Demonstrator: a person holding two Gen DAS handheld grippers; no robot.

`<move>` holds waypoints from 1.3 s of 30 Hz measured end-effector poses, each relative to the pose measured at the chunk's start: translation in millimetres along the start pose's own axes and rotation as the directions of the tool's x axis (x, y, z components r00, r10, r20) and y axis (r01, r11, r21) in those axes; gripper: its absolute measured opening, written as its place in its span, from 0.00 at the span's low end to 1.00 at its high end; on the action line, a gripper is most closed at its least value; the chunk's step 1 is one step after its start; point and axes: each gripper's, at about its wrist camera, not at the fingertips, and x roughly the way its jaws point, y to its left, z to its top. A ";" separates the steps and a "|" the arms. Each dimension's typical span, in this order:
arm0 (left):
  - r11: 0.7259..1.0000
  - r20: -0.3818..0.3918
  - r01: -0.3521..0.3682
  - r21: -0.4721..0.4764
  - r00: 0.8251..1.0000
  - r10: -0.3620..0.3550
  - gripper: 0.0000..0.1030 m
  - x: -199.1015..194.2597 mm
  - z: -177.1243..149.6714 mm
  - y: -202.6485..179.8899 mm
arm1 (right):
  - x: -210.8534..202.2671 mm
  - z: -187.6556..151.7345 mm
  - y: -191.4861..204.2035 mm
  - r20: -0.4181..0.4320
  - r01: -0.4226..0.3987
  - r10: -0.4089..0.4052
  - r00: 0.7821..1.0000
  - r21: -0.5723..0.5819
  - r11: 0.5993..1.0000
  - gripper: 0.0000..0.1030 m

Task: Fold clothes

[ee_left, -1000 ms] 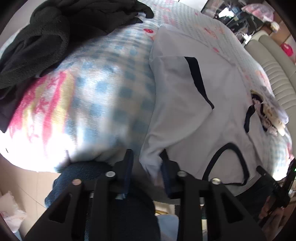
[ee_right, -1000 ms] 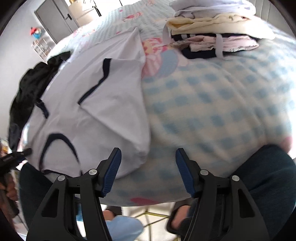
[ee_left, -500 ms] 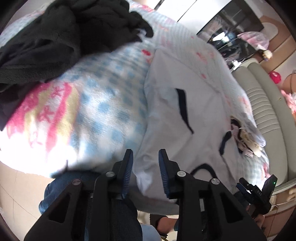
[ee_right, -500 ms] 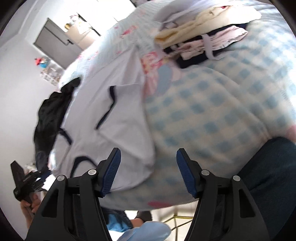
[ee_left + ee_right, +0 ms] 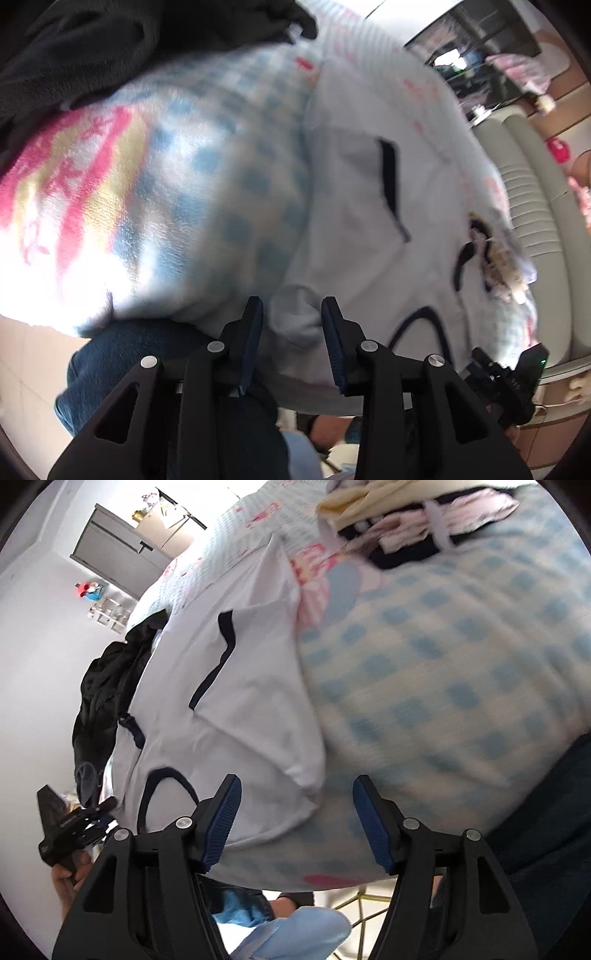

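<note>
So the white shirt [image 5: 236, 709] is spread on the bed [image 5: 461, 672] with both sleeves already tucked in, and a folded stack [image 5: 413, 524] sits further up, so I'd say partway. Left gripper [image 5: 291, 332] fingers are a bit apart around a bunched corner, wider than a second ago. Right gripper [image 5: 297, 821] is wide open near the other corner, holding nothing

Bright daylight is seen throughout; glare is blown out on the blanket [image 5: 55, 266], motion blur and fisheye-darkened corners are noted
</note>
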 end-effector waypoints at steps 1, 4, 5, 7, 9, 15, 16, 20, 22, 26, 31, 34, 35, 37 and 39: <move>1.000 -0.016 -0.002 0.010 1.000 0.002 0.34 3.5 2.0 -2.0 | 5.1 1.1 1.3 -0.003 0.015 -0.015 1.000 -0.001 1.000 0.66; 0.999 -0.051 -0.003 0.036 0.999 0.005 0.38 12.0 5.7 -7.9 | 11.3 3.8 5.9 0.000 0.035 -0.035 0.999 0.012 0.999 0.69; 0.999 -0.054 -0.001 0.041 0.999 0.004 0.38 13.4 5.3 -9.7 | 9.9 4.0 12.5 0.003 0.030 -0.030 1.000 -0.006 1.000 0.68; 0.999 -0.061 0.002 0.052 0.998 0.001 0.38 16.3 4.5 -13.4 | 7.1 4.5 25.7 0.010 0.019 -0.019 1.000 -0.043 0.999 0.52; 0.998 -0.067 0.006 0.063 0.998 -0.001 0.38 19.2 3.6 -17.1 | 12.0 5.9 30.0 0.006 0.035 -0.035 0.999 -0.065 0.997 0.52; 0.995 -0.074 0.013 0.094 0.997 -0.006 0.29 20.2 3.6 -22.0 | 38.6 8.2 11.6 -0.021 0.017 -0.017 1.000 0.007 1.000 0.52; 0.995 -0.064 0.017 0.099 0.998 -0.010 0.20 17.2 2.4 -22.9 | 34.1 7.9 13.9 -0.017 0.017 -0.017 1.000 0.000 1.000 0.39; 0.992 -0.072 0.115 0.047 0.991 -0.112 0.23 16.8 -0.5 -15.3 | 18.3 13.5 10.8 0.004 -0.056 0.056 0.998 0.020 0.998 0.22; 0.993 -0.104 0.115 0.031 0.988 -0.111 0.23 25.8 3.0 -13.6 | 22.7 18.2 4.2 -0.019 -0.074 0.075 0.997 0.031 0.997 0.28; 0.996 -0.108 0.050 0.081 0.993 -0.041 0.17 34.2 4.1 -24.6 | 51.4 19.1 3.6 -0.077 -0.016 0.014 0.997 -0.031 0.999 0.26; 0.992 -0.034 0.057 0.109 0.998 -0.054 0.11 6.7 -0.1 -34.2 | 26.8 17.5 28.2 -0.007 0.051 -0.053 0.999 -0.129 0.990 0.07; 0.990 0.009 0.084 0.109 0.996 -0.085 0.10 -14.6 -2.1 -35.6 | 1.8 17.1 34.2 0.043 0.051 -0.045 0.998 -0.133 0.990 0.06; 0.990 0.023 0.092 0.110 0.995 -0.095 0.10 -21.7 -2.8 -36.1 | -5.9 16.9 40.4 0.059 0.049 -0.041 0.997 -0.147 0.988 0.06; 0.988 0.052 0.110 0.112 0.992 -0.116 0.10 -35.9 -4.1 -37.1 | -21.3 16.2 52.1 0.088 0.048 -0.033 0.996 -0.175 0.983 0.05; 0.985 0.080 0.127 0.114 0.987 -0.137 0.10 -50.1 -5.4 -38.0 | -37.6 10.3 54.2 0.109 0.047 -0.026 0.994 -0.195 0.980 0.05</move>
